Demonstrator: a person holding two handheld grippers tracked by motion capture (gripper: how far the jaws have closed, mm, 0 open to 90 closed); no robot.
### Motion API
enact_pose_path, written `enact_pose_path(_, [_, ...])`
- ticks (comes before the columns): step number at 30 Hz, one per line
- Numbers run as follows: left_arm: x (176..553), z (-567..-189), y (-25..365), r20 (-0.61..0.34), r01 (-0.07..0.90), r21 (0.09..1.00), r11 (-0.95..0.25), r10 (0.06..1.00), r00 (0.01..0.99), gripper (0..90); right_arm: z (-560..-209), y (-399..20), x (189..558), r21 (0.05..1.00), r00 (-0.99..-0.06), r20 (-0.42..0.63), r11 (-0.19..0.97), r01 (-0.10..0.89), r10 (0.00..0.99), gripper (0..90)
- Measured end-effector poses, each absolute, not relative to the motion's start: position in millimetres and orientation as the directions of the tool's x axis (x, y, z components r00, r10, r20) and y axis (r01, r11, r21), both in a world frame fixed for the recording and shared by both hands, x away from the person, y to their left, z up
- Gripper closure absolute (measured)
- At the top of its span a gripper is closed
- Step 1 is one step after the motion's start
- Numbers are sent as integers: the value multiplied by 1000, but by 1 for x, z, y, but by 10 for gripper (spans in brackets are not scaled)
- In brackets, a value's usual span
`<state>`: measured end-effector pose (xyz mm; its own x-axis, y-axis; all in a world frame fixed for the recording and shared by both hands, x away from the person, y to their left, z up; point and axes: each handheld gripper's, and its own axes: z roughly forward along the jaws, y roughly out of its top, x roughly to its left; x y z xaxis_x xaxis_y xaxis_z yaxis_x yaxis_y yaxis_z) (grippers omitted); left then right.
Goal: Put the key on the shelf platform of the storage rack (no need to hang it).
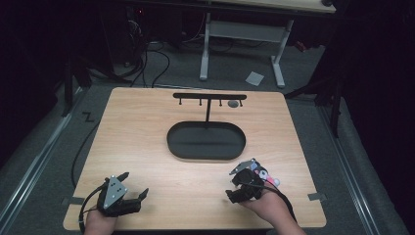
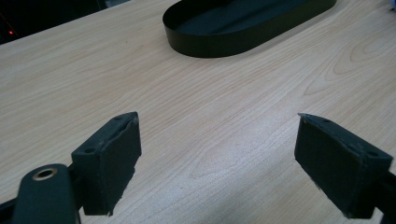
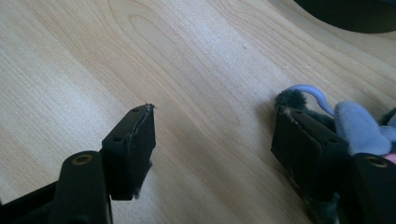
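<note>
1. Looks like the very start of a pick: the right gripper (image 1: 243,182) sits near the front edge of the table (image 1: 147,127), on the near side of the black oval tray (image 1: 206,140), with its jaws spread wide and nothing between them.
2. The thing it's going for is a small plush toy (image 3: 362,126) (bluish-grey body, thin looped tail, bit of dark fur). It lies on the wood in front of the tray and off to its right, touching the outside of the gripper's right-hand jaw, so not in the gap yet.
3. Next move, I'd guess: shift the right gripper sideways so the toy ends up between the pads, then close. It's soft and floppy, so a grab on the body rather than the tail seems safer.
4. The left gripper (image 1: 132,185) is parked well to the left of the tray, jaws also wide apart, holding nothing.
5. Behind the tray stands a black T-shaped hook rack (image 1: 209,98); the toy probably ends up there or in the tray.
6. Surface is pale wood grain. The room's dark: grey carpet, loose cables, and a white-legged desk (image 1: 242,49) beyond the rack.
</note>
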<state>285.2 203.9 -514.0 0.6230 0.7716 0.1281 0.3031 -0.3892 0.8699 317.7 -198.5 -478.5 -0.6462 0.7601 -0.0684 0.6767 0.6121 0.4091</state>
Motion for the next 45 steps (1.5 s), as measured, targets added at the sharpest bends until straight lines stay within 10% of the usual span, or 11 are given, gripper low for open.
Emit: enact_pose_path(45, [283,-513,208,127,294,868,-400,751,647,152,-437,-282,339,184,-558,-168,582,792,813,235])
